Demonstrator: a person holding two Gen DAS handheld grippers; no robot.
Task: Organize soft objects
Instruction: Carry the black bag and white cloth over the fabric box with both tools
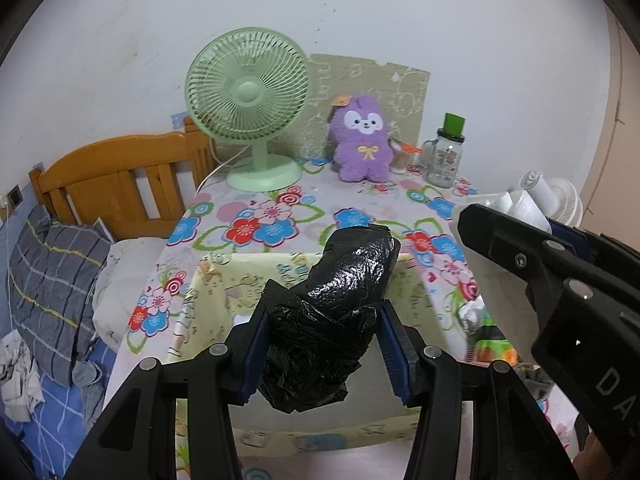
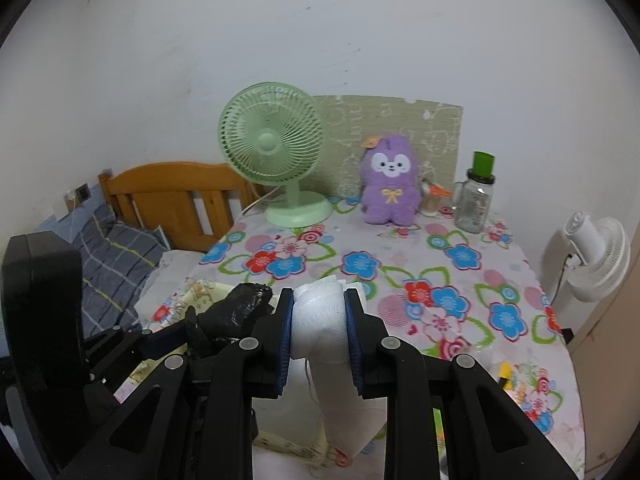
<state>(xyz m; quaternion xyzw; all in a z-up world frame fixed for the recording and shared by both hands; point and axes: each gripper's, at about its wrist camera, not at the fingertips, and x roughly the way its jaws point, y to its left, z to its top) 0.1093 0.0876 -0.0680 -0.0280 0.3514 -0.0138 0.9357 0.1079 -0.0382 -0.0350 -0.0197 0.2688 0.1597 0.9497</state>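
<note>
Fingers (image 1: 320,354) of the left gripper clenched on a black bag roll (image 1: 340,300), held over the yellow box (image 1: 208,292) on the tabletop (image 1: 280,216). Fingers (image 2: 320,332) of the right gripper clamped tight on a white roll (image 2: 320,320), hovering above the tabletop just right of the box. Judged a carry toward the box, with neither roll down yet. Best done by bringing each roll low inside the box walls before letting go, one at a time, keeping the grippers apart and well clear of the fan (image 1: 248,92), plush (image 1: 362,140) and jar (image 1: 446,156) at the back.
</note>
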